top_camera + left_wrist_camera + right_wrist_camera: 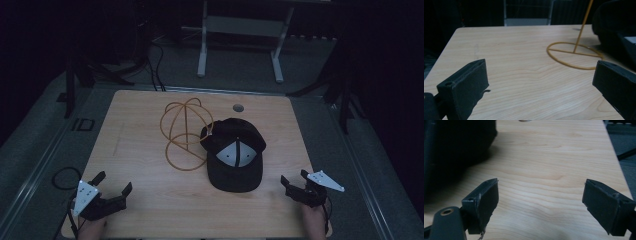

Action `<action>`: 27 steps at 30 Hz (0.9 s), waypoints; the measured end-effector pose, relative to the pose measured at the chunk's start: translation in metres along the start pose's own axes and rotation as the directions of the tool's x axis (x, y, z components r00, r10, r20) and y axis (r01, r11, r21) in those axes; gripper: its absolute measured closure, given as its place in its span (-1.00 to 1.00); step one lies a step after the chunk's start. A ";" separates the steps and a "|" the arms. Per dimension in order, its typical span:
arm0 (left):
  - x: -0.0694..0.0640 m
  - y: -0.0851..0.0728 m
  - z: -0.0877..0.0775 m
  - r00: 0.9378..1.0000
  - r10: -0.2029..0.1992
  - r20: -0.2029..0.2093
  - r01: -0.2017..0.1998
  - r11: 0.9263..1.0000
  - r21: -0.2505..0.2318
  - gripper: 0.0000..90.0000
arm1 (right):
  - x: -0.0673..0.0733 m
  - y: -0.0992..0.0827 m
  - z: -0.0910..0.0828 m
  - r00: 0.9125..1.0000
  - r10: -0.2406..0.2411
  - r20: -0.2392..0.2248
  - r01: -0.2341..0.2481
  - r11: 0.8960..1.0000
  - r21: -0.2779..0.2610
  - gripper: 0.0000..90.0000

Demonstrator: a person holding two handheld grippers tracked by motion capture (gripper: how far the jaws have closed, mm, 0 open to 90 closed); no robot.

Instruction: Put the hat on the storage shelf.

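Observation:
A black cap [234, 152] with a white front panel lies on the wooden table [140, 135], right of centre. Touching its left side stands a yellow wire hat stand [184, 132] with a ring base. My left gripper [114, 182] rests near the front left corner, open, nothing between its jaws. In the left gripper view the stand's ring base [574, 56] and the cap [614, 27] lie ahead to the right of the left gripper [541, 77]. My right gripper [293, 178] sits open near the front right, just right of the cap's brim. The cap [454, 150] looms dark left of the right gripper [540, 200].
A round cable hole [238, 107] sits near the table's far edge. Beyond the table stands a white frame [240, 40] on grey floor, with dark stands and cables at both sides. A cable loop [65, 177] lies off the front left edge.

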State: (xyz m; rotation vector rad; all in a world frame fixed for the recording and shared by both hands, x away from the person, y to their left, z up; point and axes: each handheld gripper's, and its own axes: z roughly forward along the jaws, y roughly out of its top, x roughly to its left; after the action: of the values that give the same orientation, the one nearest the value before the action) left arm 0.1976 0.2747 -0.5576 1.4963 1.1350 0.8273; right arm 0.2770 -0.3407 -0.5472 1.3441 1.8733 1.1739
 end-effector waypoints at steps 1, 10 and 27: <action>-0.001 0.000 0.000 1.000 0.002 0.001 -0.002 1.000 0.001 -0.99 | 0.001 0.002 0.000 1.000 -0.007 -0.006 0.007 1.000 -0.001 -0.70; -0.007 -0.001 0.003 0.999 0.033 0.006 -0.034 0.999 0.040 -0.99 | 0.009 0.030 -0.005 0.997 -0.042 -0.070 0.038 0.998 -0.054 -0.73; -0.014 0.003 0.003 0.999 0.014 0.051 -0.020 0.993 0.119 -0.99 | 0.033 0.088 0.002 0.988 -0.096 -0.123 0.082 0.990 -0.112 -0.73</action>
State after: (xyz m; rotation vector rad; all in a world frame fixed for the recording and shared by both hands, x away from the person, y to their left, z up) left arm 0.1968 0.2606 -0.5542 1.6182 1.1533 0.7399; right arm 0.3069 -0.2992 -0.4689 1.1399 1.9095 1.3220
